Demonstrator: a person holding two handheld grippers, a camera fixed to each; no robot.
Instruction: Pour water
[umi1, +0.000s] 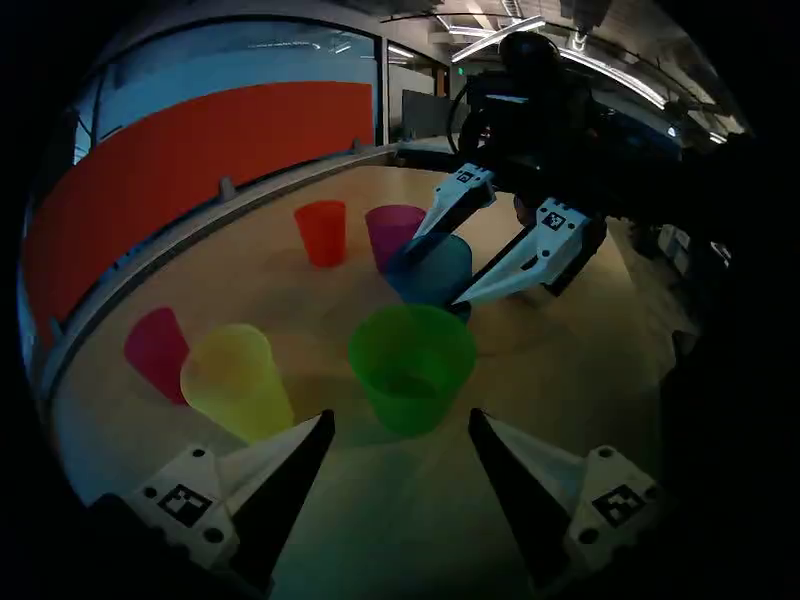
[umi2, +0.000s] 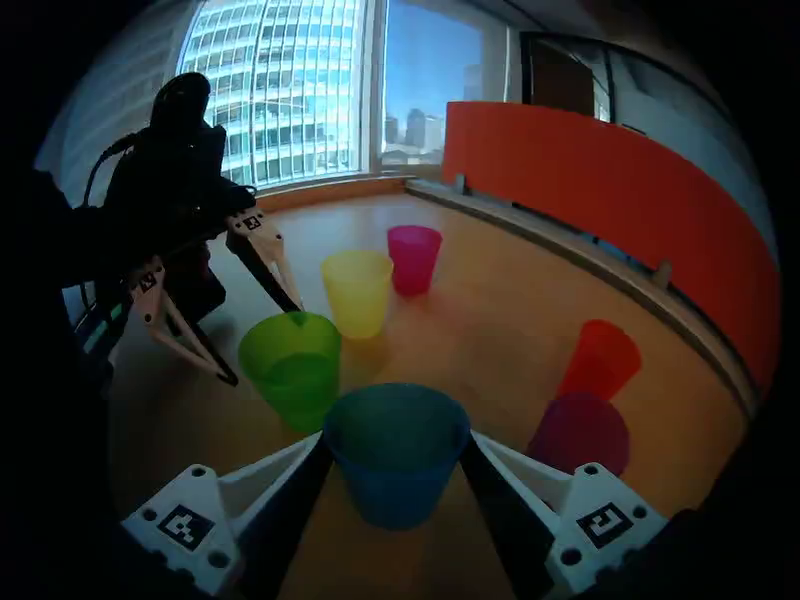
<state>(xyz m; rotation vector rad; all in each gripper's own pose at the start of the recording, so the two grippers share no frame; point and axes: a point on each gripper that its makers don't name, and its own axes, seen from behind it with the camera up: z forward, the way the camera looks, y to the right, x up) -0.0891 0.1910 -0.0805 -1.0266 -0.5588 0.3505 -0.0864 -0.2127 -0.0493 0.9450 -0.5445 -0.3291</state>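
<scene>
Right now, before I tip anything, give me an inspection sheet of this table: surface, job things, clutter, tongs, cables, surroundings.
Surface: wooden table, bare wood between the cups.
Job's things: blue cup upright and gripped; green cup upright and standing free; water level in either cannot be told.
Clutter: yellow cup, pink cup, red cup, purple cup, all upright.
Grippers: right gripper shut on the blue cup, both tongs against its sides; left gripper open, tips short of the green cup.
Cables: dark cable looping behind the left gripper.
Surroundings: orange wall panel; window onto tall buildings.
</scene>
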